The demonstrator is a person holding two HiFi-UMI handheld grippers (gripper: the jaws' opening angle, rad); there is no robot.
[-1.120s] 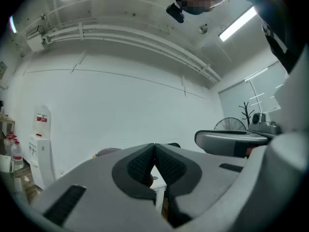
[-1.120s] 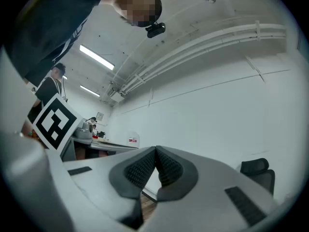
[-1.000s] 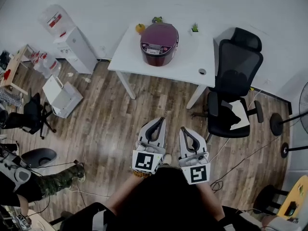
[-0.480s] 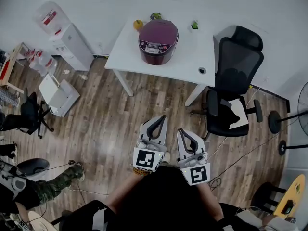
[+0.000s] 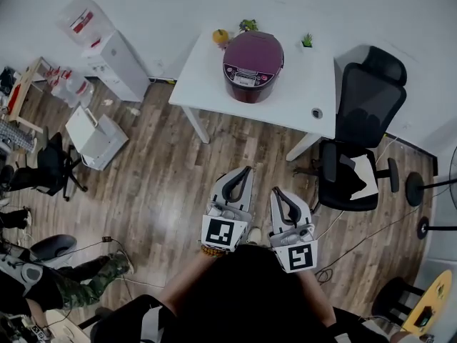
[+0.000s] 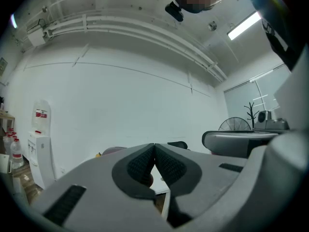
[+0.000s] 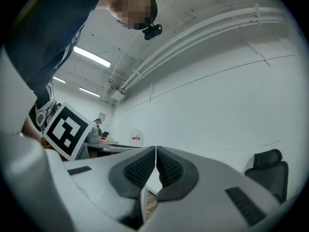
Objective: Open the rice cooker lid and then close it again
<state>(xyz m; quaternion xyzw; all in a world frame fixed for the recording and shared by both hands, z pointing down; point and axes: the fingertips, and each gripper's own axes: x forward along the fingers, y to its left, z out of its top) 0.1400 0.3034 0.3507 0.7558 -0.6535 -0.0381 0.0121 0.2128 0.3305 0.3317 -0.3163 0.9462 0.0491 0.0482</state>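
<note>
- At twelve o'clock, well ahead: white table (image 5: pixel 294 100), not yet reached.
- On it, rice cooker (image 5: pixel 251 73), lid (image 5: pixel 255 51) down, untouched.
- At six o'clock, left gripper (image 5: pixel 246 171) and right gripper (image 5: pixel 275 191), jaws together, empty, likely just carried for the approach.

White table (image 5: pixel 285 100), well beyond the fingertips (image 5: pixel 243 174), carries a maroon rice cooker (image 5: pixel 253 64), an orange fruit (image 5: pixel 221 36), two small plants (image 5: pixel 307 41) and a small round object (image 5: pixel 316 112)

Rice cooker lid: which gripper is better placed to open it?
Left, marginally: the left gripper sits nearer and more in line with the rice cooker than the right gripper. Both are shut, empty, far off.
</note>
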